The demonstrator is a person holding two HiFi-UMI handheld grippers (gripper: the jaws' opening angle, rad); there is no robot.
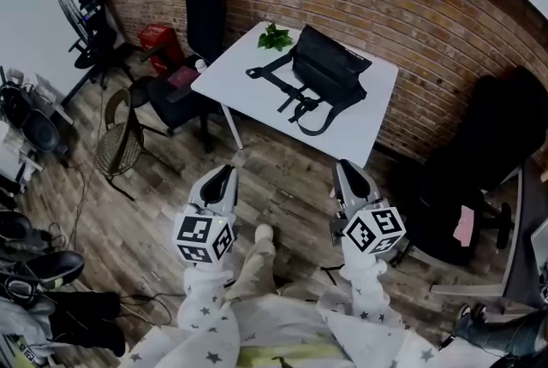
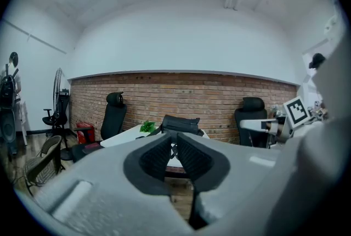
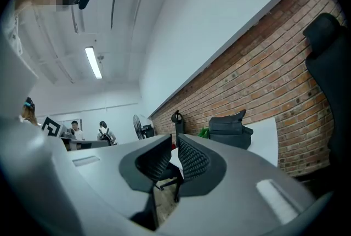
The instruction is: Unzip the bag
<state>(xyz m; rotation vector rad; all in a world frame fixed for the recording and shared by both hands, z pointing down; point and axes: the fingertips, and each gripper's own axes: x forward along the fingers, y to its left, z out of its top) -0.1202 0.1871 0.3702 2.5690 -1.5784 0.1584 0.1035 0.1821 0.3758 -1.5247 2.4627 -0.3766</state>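
Observation:
A black bag (image 1: pixel 330 75) lies on the white table (image 1: pixel 360 131) by the brick wall, its straps trailing toward me. Both grippers hang well short of the table, over the wooden floor. My left gripper (image 1: pixel 224 171) and my right gripper (image 1: pixel 345 165) both point at the table. In the left gripper view the jaws of the left gripper (image 2: pixel 174 144) stand a narrow slit apart with nothing between them, and the bag (image 2: pixel 180 124) shows far ahead. The right gripper (image 3: pixel 175 147) also has a thin empty gap, and its view has the bag (image 3: pixel 229 129) far off.
A small green plant (image 1: pixel 275 37) sits at the table's far corner beside the bag. A black office chair (image 1: pixel 204 7) and a red object (image 1: pixel 161 41) stand left of the table, a wicker chair (image 1: pixel 118 139) nearer me. Another black chair (image 1: pixel 497 152) fills the right.

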